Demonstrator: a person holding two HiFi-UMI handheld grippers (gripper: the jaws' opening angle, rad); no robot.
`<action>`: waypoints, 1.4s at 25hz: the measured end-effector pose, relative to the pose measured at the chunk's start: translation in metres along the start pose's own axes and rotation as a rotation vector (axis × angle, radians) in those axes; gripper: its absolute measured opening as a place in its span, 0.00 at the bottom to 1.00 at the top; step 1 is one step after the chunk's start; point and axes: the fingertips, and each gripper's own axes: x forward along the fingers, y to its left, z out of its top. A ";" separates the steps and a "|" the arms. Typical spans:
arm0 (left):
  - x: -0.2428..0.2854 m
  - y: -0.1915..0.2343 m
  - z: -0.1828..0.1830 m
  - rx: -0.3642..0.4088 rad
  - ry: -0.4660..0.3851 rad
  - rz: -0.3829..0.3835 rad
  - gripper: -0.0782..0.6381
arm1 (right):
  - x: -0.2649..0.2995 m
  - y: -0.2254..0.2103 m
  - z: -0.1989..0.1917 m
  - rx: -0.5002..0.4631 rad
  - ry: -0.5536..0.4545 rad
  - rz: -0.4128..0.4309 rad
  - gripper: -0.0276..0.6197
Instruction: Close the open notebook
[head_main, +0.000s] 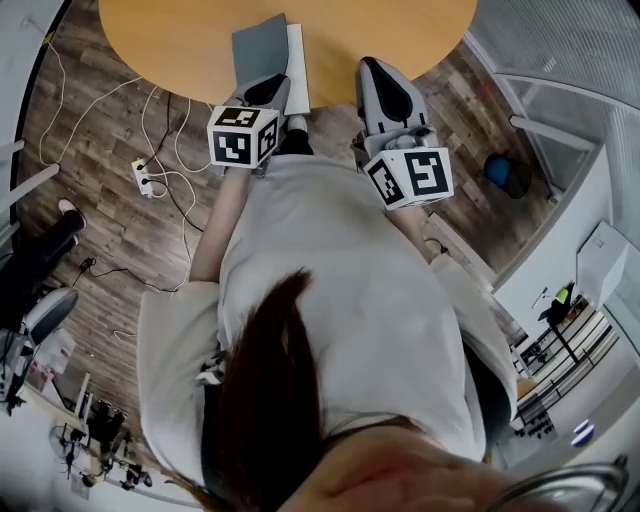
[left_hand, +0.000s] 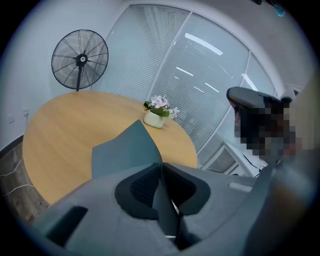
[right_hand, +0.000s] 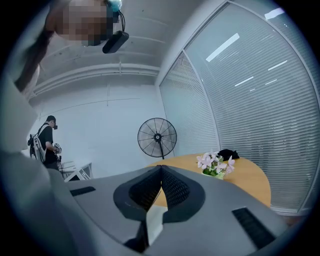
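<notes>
A round wooden table is seen. The notebook is laid at its near edge. Its grey cover is pinched and held up by the left gripper. The right gripper is squeezed shut on nothing.

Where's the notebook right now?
In the head view the notebook lies at the near edge of the round table, left of the right gripper. Its grey cover stands raised between the left gripper's shut jaws.
</notes>
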 end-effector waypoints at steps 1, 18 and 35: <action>0.004 -0.001 -0.002 0.002 0.009 0.003 0.16 | 0.000 -0.002 0.000 0.001 0.000 -0.004 0.05; 0.070 -0.003 -0.036 0.001 0.147 0.051 0.21 | -0.019 -0.038 -0.007 0.026 0.016 -0.089 0.05; 0.089 0.000 -0.051 0.041 0.208 0.117 0.23 | -0.024 -0.044 -0.009 0.027 0.020 -0.106 0.05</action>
